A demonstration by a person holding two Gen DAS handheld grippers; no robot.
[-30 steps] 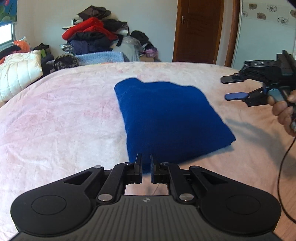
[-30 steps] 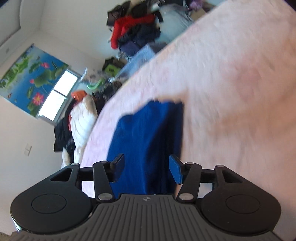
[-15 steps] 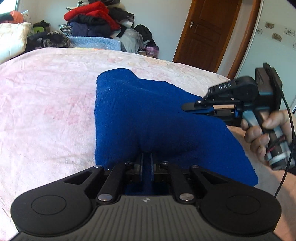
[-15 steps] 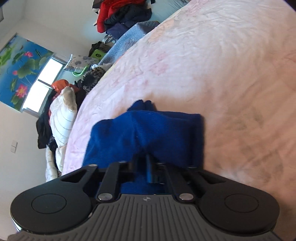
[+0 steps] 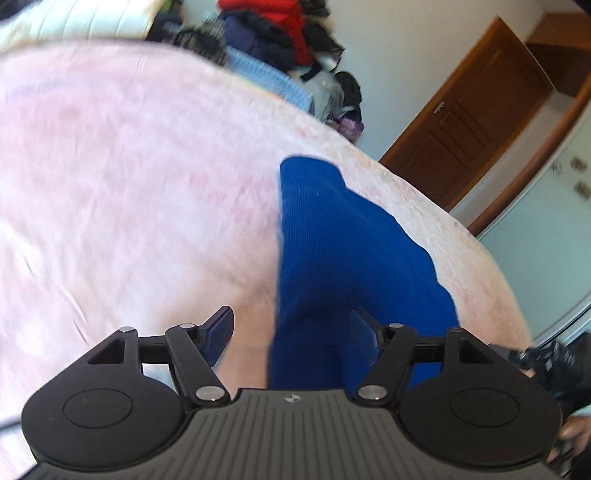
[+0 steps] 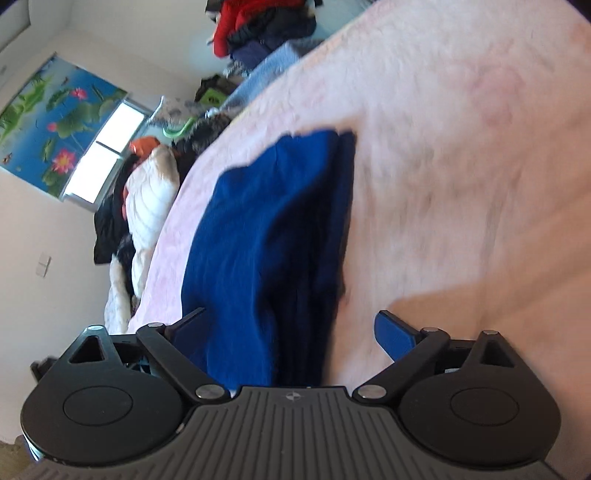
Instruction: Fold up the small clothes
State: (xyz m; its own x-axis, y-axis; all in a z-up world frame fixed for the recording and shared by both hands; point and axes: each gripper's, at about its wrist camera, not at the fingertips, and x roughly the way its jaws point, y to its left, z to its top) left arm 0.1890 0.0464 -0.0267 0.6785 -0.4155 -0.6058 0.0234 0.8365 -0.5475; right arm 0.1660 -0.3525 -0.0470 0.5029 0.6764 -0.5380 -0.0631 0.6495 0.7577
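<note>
A folded blue garment (image 5: 343, 251) lies on the pink bed cover (image 5: 129, 184). Its near edge runs in between the fingers of my left gripper (image 5: 291, 328), whose jaws are opening, and the pads stand clear of the cloth. In the right wrist view the same garment (image 6: 258, 221) shows stacked layers along its right side. My right gripper (image 6: 291, 328) is also opening, wide apart over the near end of the cloth, with neither pad pressing on it. Both views are blurred by motion.
A heap of red and dark clothes (image 5: 280, 33) lies past the far edge of the bed, and a brown door (image 5: 465, 122) stands at the right. A white quilt (image 6: 147, 206), a window (image 6: 107, 147) and a flower poster (image 6: 48, 114) line the far wall.
Half a second ago both grippers were shut on the garment's near edge. Now both sets of jaws stand apart and the cloth lies free. The left view has rolled.
</note>
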